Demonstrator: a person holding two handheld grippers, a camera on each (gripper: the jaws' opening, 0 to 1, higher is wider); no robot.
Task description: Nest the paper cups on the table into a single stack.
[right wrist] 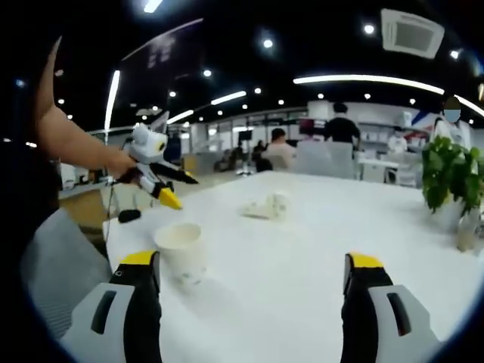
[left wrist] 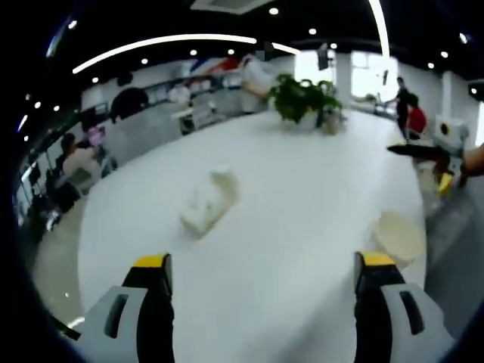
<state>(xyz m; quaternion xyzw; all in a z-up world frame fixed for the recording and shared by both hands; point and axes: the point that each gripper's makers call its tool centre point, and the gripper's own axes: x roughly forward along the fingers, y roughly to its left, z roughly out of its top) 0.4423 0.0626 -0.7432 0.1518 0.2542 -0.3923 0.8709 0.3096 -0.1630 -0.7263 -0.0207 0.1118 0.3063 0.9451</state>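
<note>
A white paper cup (right wrist: 181,251) stands upright on the white table (right wrist: 318,234), just ahead of my right gripper's (right wrist: 252,260) left jaw. That gripper is open and holds nothing. Farther out lie white cups on their sides (right wrist: 266,206), blurred. In the left gripper view those lying cups (left wrist: 210,200) rest mid-table, ahead of my open, empty left gripper (left wrist: 263,261). The upright cup (left wrist: 397,236) sits near the table's right edge. The right gripper (left wrist: 442,155) shows beyond it. A person's arm holds the left gripper (right wrist: 155,172) above the table's near corner.
A potted plant (left wrist: 302,98) (right wrist: 452,170) stands at the far end of the table (left wrist: 302,189). A grey chair (right wrist: 60,265) is beside the table's near corner. People sit and stand in the office beyond the table.
</note>
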